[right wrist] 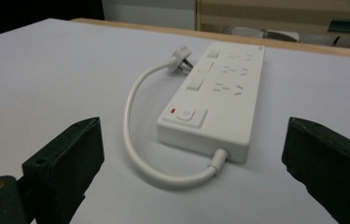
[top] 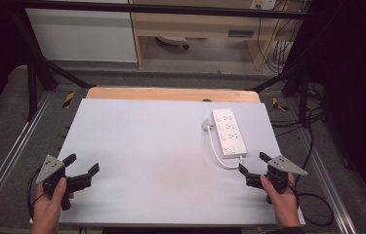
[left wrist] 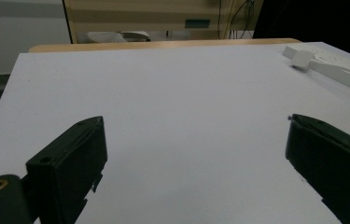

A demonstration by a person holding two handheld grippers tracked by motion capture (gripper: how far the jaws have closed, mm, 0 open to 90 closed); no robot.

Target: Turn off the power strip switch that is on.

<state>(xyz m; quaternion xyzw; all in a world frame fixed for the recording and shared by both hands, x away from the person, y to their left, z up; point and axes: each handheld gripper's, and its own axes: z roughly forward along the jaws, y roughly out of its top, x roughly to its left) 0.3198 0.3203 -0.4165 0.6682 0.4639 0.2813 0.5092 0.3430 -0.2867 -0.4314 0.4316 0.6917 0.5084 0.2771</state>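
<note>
High view: a white power strip (top: 229, 131) lies on the counter (top: 146, 156) at the right, its short cord (top: 218, 155) looping to a plug (top: 207, 125) beside it; left claw (top: 84, 165) and right claw (top: 253, 164) hover near the front corners, both spread. Left gripper view – jaws wide apart over bare counter, nothing between. Right gripper view – jaws released, strip (right wrist: 219, 93) just ahead

The tabletop (top: 146, 156) is a smooth, matt pale sheet over a wooden edge (top: 171, 94) at the far side. The power strip (right wrist: 219, 98) and its cable (right wrist: 135, 140) look like smooth white plastic, faintly glossy.
</note>
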